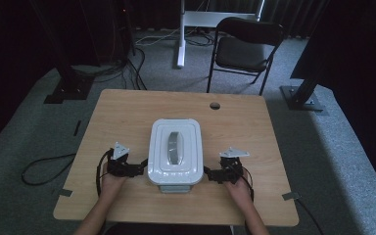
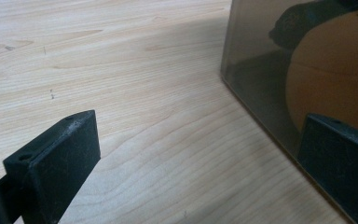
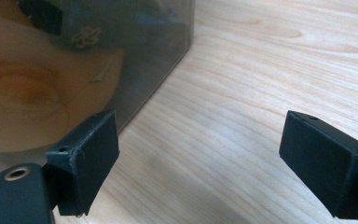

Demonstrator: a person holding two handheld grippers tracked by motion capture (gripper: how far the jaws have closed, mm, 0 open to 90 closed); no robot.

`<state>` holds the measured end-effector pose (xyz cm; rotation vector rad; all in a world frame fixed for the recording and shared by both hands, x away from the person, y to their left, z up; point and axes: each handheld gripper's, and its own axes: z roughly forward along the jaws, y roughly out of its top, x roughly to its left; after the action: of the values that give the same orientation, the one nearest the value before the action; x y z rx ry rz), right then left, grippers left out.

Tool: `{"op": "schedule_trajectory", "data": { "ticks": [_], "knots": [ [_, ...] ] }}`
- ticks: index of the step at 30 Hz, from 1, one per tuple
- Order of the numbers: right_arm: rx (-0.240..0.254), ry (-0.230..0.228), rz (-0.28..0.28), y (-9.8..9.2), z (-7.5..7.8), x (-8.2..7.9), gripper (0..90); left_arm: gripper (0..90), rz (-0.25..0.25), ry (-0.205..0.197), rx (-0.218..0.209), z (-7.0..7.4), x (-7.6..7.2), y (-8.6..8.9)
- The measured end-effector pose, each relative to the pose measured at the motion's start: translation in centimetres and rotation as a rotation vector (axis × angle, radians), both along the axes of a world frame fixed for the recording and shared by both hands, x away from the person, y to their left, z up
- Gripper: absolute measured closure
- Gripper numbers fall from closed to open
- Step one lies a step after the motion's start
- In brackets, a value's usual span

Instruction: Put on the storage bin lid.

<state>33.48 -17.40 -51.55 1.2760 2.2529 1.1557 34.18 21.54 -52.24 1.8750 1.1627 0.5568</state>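
Observation:
A storage box with a white lid [image 1: 174, 150] and a grey handle sits on the wooden table [image 1: 127, 112], near its front middle. The box's wall is see-through grey [image 2: 279, 79] [image 3: 135, 60], and brown rounded contents show dimly through it. My left gripper [image 1: 139, 168] rests at the box's left side, open, one jaw close against the wall [image 2: 200, 154]. On the box's right side is my right gripper [image 1: 209, 174], also open, its left jaw next to the wall [image 3: 200, 158]. Nothing lies between either pair of jaws.
A round cable hole [image 1: 215, 105] sits near the table's far edge. Behind the table stand a black folding chair [image 1: 245, 46] and a white stand [image 1: 181, 34]. Black frame posts [image 1: 68, 78] [image 1: 306, 88] and cables lie on the grey carpet.

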Motion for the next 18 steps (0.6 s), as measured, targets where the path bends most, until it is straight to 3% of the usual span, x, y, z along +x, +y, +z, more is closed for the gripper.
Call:
{"op": "schedule_trajectory", "data": {
  "ticks": [7, 18],
  "knots": [
    [0.042, -0.067, -0.017, -0.9, 0.2, -0.4, 11.2, 0.2, -0.015, -0.033, -0.028, 0.4, -0.4, 0.6],
    [0.051, -0.075, -0.052, -2.0, 0.1, -0.6, 11.2, 0.2, 0.015, -0.031, -0.012, 0.3, -0.8, 1.6]
  ]
}}
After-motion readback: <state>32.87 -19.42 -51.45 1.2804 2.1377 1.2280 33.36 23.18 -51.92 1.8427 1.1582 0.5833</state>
